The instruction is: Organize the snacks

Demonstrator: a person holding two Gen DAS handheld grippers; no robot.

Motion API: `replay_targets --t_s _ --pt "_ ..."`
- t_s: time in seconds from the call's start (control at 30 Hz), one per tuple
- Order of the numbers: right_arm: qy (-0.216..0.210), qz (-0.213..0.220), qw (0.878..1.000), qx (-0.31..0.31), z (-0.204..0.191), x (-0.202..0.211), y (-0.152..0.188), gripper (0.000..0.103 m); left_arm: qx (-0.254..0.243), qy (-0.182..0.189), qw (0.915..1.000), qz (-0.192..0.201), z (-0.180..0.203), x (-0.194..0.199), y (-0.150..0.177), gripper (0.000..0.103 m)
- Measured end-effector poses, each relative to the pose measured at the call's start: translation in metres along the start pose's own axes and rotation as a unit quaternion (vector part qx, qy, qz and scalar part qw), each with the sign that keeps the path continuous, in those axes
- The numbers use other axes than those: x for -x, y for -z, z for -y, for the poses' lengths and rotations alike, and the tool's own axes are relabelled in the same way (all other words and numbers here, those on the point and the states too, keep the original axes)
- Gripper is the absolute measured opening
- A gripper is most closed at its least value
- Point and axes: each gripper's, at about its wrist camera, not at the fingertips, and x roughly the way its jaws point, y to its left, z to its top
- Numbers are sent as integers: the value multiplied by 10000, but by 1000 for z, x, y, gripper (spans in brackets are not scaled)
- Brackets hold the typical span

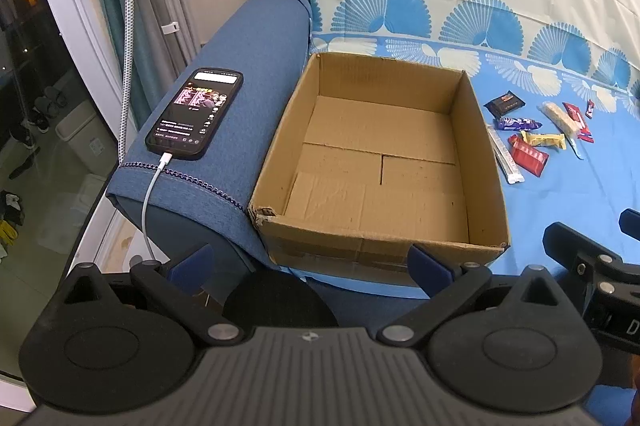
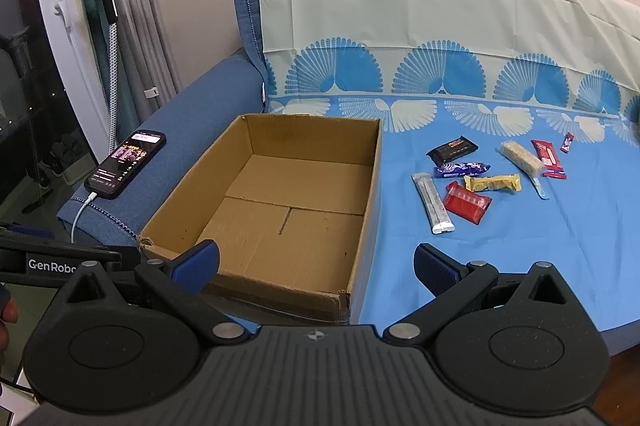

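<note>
While both grippers are hanging back at the near edge of the sofa, nothing is being held yet. The left gripper (image 1: 310, 268) is sitting w/ its jaws wide apart, nothing between them, pointing at the cardboard box (image 1: 380, 161). The right gripper (image 2: 316, 266) is doing the same, jaws spread & empty, hovering over the box's near right corner.

The box (image 2: 280, 197) is lying open & bare inside, resting on the blue sheet (image 2: 560, 246) that's covering the seat, pressed up against the sofa armrest (image 1: 248, 97). A phone (image 1: 195, 113) is lying on that armrest, screen lit, w/ a white cable (image 1: 150, 201) trailing off the front.

The snacks are sitting in a loose cluster on the sheet, to the right of the box & apart from it: a black pack (image 2: 452, 148), a purple wrapper (image 2: 462, 169), a yellow bar (image 2: 494, 183), a red pack (image 2: 468, 202), a long silver stick (image 2: 434, 203) nearest the box, a pale cereal bar (image 2: 522, 155), a red-and-white bar (image 2: 549, 158) & a tiny red candy (image 2: 567, 141) farthest out. The yellow bar & red pack are lying just beside each other.
</note>
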Motion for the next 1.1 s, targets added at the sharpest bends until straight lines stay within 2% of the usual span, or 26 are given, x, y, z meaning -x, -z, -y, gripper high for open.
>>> replay_targets --t_s 0.47,0.73,0.9,0.97,1.1 --pt "77 232 9997 99 1 -4 7 103 -39 -4 10000 -24 -1 -4 3 103" --pt "-231 277 9989 -287 14 -3 5 103 -135 -64 9998 -123 8 -8 -2 103" --pt "-38 284 9987 -423 31 -6 1 103 -232 90 9995 -217 18 -5 -14 103" --pt "38 384 9976 -567 44 -5 -3 103 -269 77 9995 -169 25 0 -23 103" --pt "461 597 9944 -746 79 -3 -11 103 -643 82 9979 58 54 17 -49 103"
